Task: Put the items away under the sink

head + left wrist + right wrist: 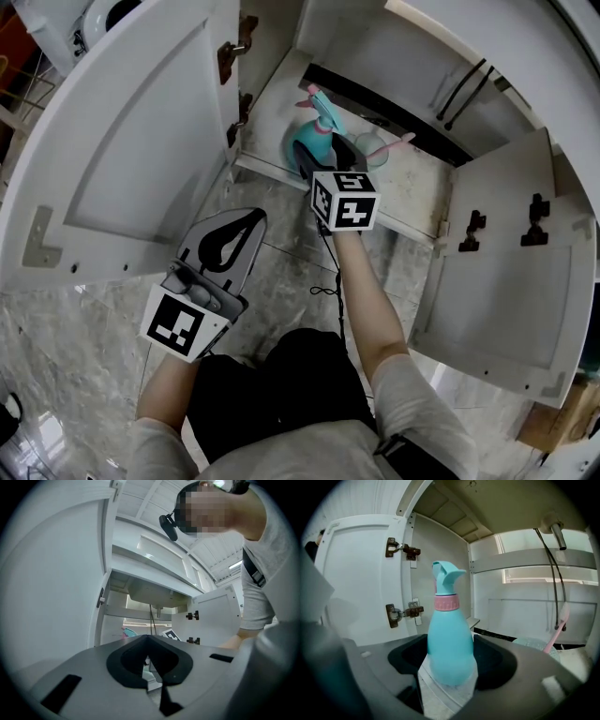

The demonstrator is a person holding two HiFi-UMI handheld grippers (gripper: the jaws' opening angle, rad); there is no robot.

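No text is readable; the left cube [183,323] and right cube [344,200] bear only square markers.

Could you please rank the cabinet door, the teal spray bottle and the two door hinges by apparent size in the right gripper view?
Largest: cabinet door.
Next: teal spray bottle, though nearness to the camera enlarges it.
Smallest: upper hinge and lower hinge, which look alike, so unranked.

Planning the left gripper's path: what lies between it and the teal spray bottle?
In the head view, only bare floor tile and the cabinet sill separate the left gripper from the spray bottle.
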